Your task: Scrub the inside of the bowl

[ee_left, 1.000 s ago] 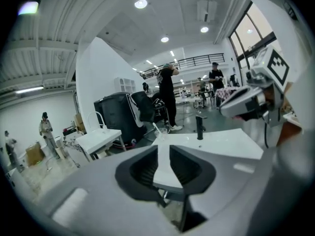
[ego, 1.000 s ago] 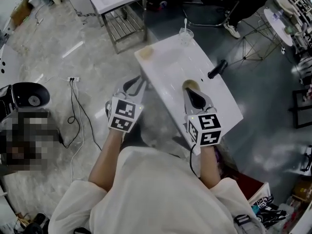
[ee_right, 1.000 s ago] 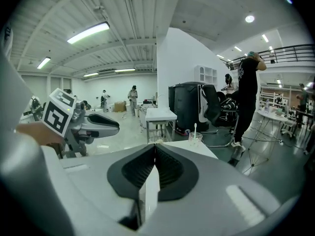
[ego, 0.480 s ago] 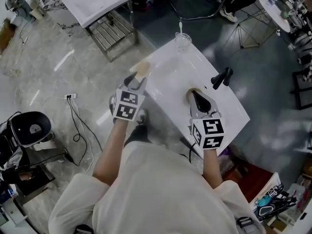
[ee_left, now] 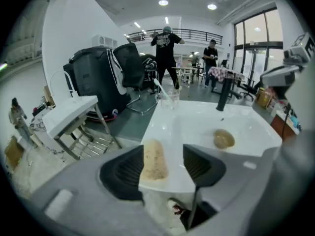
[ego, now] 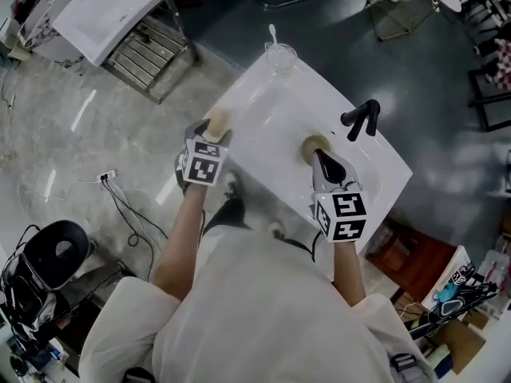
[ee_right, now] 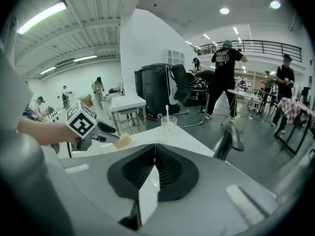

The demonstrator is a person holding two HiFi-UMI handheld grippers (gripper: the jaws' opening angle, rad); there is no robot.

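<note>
Left gripper view shows the left hand-held gripper, its jaws just opened and now spread around a tan sponge at the white surface's left corner. The sponge looks soft and light, best pinched across its narrow sides. Rightward, mid-surface, sits a small tan bowl, probably light and apt to slide on the gloss, so its rim wants steadying. The right hand-held gripper, jaws pressed together and empty, points at it from the near edge.
</note>
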